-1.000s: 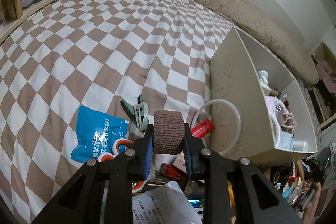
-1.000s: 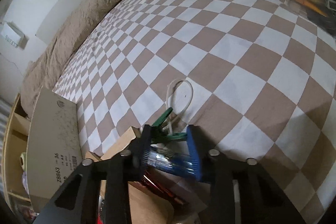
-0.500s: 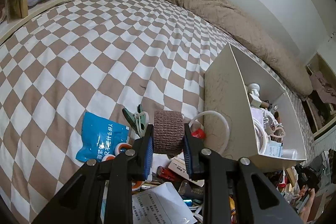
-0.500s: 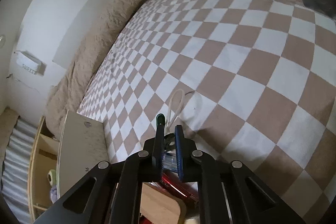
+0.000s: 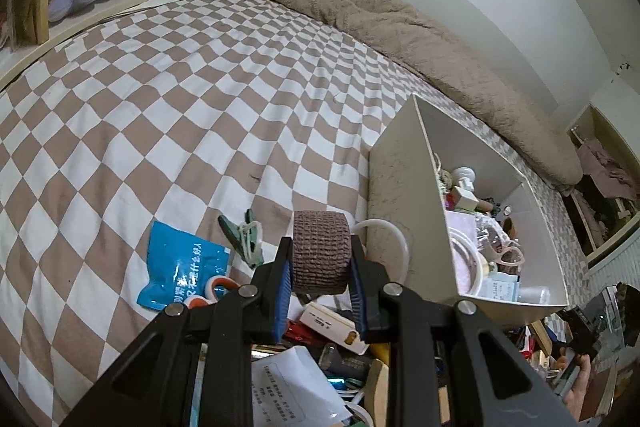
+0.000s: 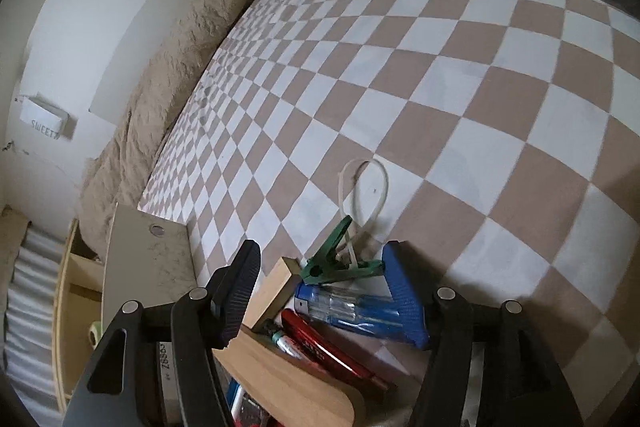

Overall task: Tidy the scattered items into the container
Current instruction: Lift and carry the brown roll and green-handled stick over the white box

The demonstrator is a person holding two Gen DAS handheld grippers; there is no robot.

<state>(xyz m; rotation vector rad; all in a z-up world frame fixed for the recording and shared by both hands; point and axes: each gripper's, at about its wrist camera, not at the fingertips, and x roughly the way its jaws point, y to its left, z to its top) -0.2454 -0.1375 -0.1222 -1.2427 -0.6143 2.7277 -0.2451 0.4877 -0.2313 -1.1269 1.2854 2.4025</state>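
My left gripper (image 5: 320, 267) is shut on a brown bandage roll (image 5: 320, 253), held above the pile at the bed's near edge, just left of the beige box (image 5: 404, 207). The box stands open on the checkered bed with several small items inside. My right gripper (image 6: 320, 259) has its jaws opening wide. A clear blue tool (image 6: 348, 311) lies between them against the right pad, with the left pad well away from it. A green clip (image 6: 336, 259) and a white tie loop (image 6: 368, 187) lie just beyond the fingertips.
Near the left gripper lie a blue packet (image 5: 180, 271), a green clip (image 5: 244, 235), orange-white scissors (image 5: 212, 291), a white tube loop (image 5: 396, 239), a white carton (image 5: 332, 323) and a paper sheet (image 5: 296, 387). A wooden block (image 6: 276, 287) and red pen (image 6: 328, 343) lie under the right gripper.
The right jaws pinched nearly shut around the blue tool, then spread wide, leaving it on the pile. The left gripper rose a little with the roll, showing more of the box's inside.
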